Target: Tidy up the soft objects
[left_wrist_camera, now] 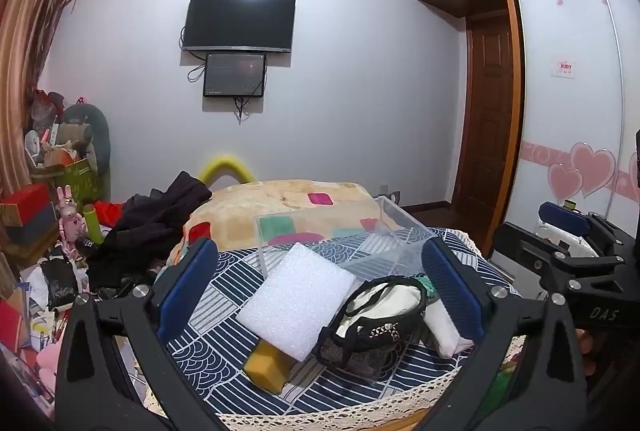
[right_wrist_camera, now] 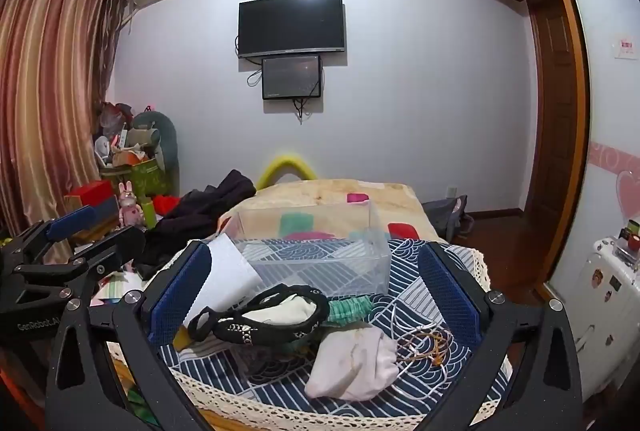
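On top of the blue patterned cloth [left_wrist_camera: 224,295], lay a white foam sheet [left_wrist_camera: 296,303] propped slantwise over a yellow sponge [left_wrist_camera: 268,367], touching it. Beside the sheet sat a cream bag with black straps [left_wrist_camera: 380,315], and just right of that a pale pink pouch [right_wrist_camera: 352,359] with white cords and thin rings [right_wrist_camera: 424,343] at its mouth. Behind them stood a clear plastic box [right_wrist_camera: 316,255], open-topped, with a green ruffled band [right_wrist_camera: 348,307] lying near its front wall. Held the left gripper [left_wrist_camera: 320,287] above the sheet and bag, jaws spread wide, grasping nothing. Held the right gripper [right_wrist_camera: 316,295] likewise released, its blue pads either side of the bag and pouch, touching neither, as far as could be told through the fisheye. Farther back, dark clothes [left_wrist_camera: 156,223] heaped on a beige blanket [left_wrist_camera: 280,203].
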{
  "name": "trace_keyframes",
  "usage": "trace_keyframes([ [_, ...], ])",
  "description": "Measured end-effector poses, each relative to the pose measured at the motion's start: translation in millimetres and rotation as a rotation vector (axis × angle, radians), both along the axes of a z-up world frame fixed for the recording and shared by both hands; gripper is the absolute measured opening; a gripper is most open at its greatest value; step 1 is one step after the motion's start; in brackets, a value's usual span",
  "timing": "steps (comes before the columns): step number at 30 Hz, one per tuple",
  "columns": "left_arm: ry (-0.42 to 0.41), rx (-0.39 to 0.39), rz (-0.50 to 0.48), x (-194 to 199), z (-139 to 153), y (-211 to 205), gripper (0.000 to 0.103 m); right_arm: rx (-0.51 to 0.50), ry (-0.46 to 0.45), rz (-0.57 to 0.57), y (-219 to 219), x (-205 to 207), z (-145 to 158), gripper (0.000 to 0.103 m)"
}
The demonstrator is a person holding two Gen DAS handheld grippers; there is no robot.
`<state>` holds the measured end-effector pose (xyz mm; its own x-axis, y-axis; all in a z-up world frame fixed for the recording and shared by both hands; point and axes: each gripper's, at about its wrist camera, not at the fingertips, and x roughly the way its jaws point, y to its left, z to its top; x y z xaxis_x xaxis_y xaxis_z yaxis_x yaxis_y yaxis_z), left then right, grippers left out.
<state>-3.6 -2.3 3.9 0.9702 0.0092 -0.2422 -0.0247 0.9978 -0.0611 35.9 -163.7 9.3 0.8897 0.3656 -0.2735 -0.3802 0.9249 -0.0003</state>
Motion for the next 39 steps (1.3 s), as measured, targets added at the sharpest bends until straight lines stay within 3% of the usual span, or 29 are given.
trace_keyframes([
  [39,0.0,-0.008,-0.003,-0.3,2.6,-4.7,0.103,0.001,-0.014,-0.001,0.0,-5.5,4.9,0.103],
])
